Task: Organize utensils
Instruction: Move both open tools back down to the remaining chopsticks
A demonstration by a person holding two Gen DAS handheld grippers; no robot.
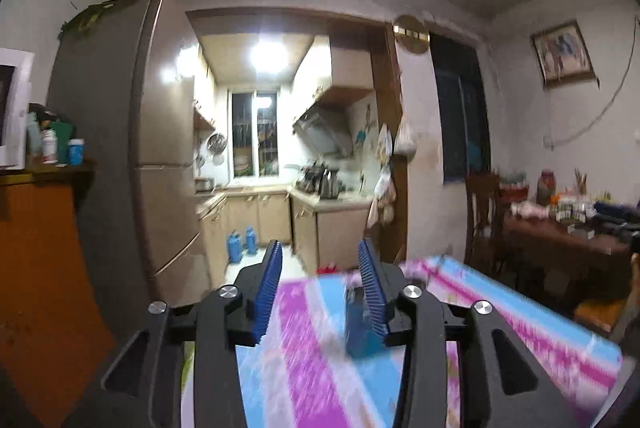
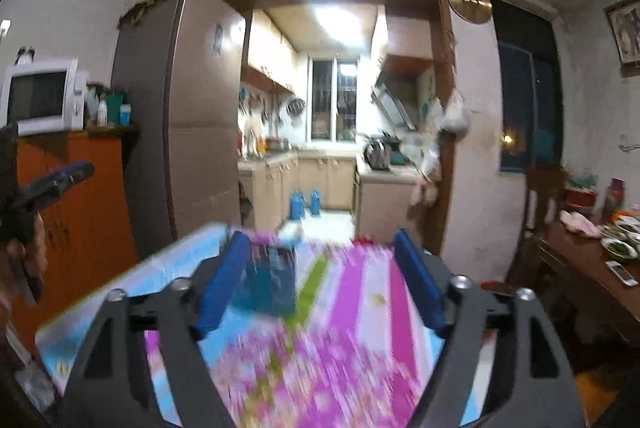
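Barely begun, by the look of it. Left hand-held gripper [image 1: 320, 260] and right hand-held gripper [image 2: 320, 248] both released, nothing betw. jaws. Blue container [image 2: 270, 280], prob. the utensil holder, sits on counter [image 2: 360, 308] just ahead of both; utensils too blurred to make out.

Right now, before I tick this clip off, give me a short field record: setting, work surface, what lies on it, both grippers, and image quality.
setting: home dining room facing a lit kitchen doorway
work surface: table under a pink, blue and white striped cloth
on it: blurred blue box-like holder, contents unreadable
left gripper: fingers apart, nothing between them
right gripper: fingers wide apart, nothing gripped
image quality: foreground motion-blurred in both views
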